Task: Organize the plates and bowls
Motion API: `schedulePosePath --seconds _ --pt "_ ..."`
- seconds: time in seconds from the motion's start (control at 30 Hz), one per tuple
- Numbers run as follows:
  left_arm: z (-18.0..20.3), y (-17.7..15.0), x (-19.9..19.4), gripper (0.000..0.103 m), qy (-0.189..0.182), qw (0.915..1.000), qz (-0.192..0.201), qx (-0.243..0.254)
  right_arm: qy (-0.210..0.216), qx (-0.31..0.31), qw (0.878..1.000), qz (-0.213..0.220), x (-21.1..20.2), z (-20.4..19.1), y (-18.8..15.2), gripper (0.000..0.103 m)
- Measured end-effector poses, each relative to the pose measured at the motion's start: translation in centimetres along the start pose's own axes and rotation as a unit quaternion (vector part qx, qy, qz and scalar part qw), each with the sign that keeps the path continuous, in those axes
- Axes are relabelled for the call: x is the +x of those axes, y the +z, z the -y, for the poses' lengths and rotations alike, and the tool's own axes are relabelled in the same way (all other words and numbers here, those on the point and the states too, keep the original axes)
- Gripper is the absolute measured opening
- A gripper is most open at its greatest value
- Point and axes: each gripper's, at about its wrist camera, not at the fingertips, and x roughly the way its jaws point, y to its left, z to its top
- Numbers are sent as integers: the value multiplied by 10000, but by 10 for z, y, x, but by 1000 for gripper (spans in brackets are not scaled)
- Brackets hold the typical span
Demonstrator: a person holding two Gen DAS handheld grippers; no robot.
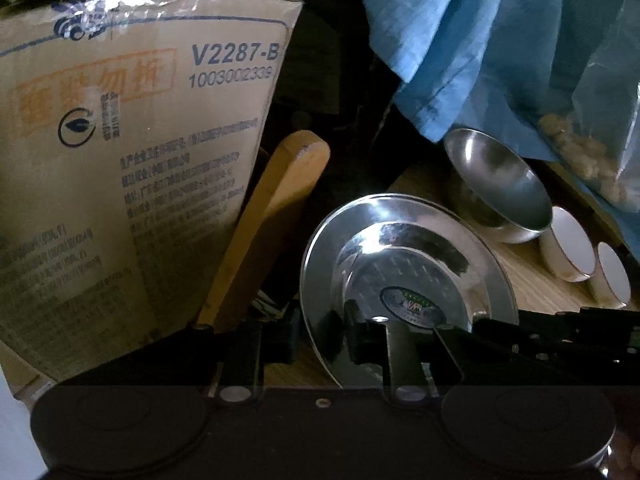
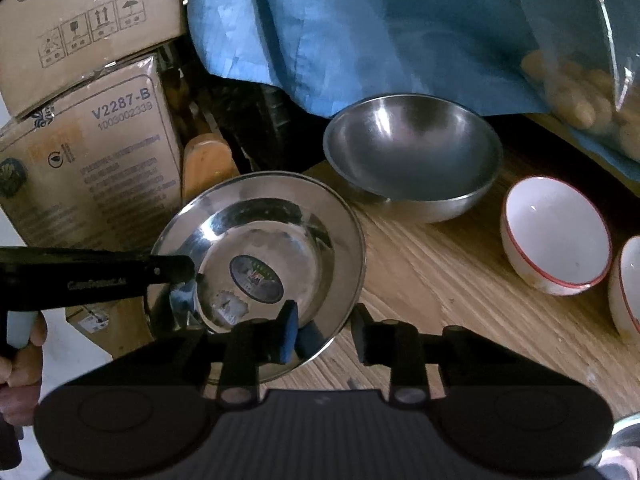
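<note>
Gripping steel plate [image 2: 276, 248] rim from opposite sides: left gripper [image 2: 188, 280] clamping the far-left edge, right gripper [image 2: 324, 330] straddling the near edge, contact unclear.

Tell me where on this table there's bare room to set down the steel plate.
Bare wood lies in front of the steel bowl, between the steel plate and the nearer white bowl. The left edge is crowded by cardboard boxes, and the back by blue cloth.
</note>
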Motion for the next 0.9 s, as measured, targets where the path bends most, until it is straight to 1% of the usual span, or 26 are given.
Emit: schedulePosePath --seconds 0.2,0.47,0.63,0.9 --pt "16 -7 -10 23 -113 9999 19 121 54 107 9999 75 -13 11 -6 32" --pt "46 -15 -28 23 -347 9988 81 346 -18 290 9991 307 -46 29 -22 32" --pt "68 -20 -42 23 -500 9974 133 494 -97 340 9981 499 -74 40 -36 32" --pt "115 -23 -55 24 -698 9940 207 822 -356 510 9947 816 -112 67 -57 32"
